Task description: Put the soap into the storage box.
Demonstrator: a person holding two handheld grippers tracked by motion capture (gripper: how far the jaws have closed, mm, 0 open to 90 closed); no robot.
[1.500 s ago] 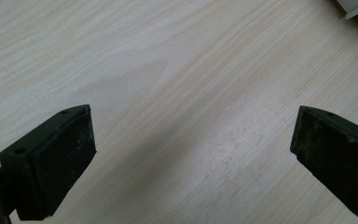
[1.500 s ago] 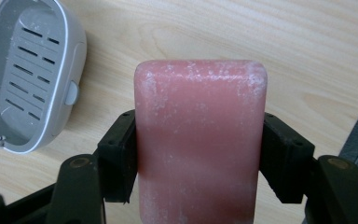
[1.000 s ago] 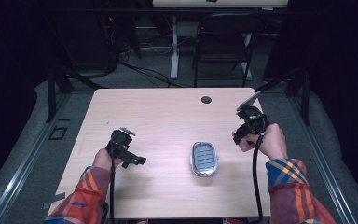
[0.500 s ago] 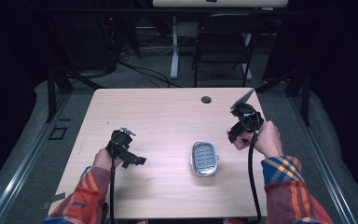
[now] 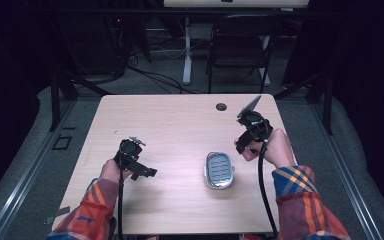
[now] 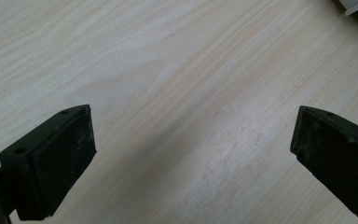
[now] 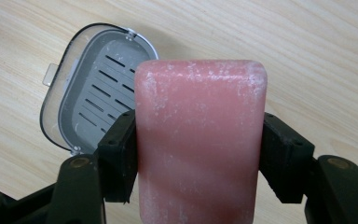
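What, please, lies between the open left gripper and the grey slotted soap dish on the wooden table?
Only bare wooden table: in the high view, nothing sits between the left gripper and the grey slotted soap dish.

The soap dish [image 5: 219, 170] is placed on the table [image 5: 180, 120] toward 5 o'clock. The right gripper [image 5: 244, 145] is held at its 2 o'clock, the soap bar [image 7: 200, 140] clamped between the fingers [image 7: 119, 156]. The left gripper [image 5: 145, 172] is held at 9 o'clock of the dish, well apart.
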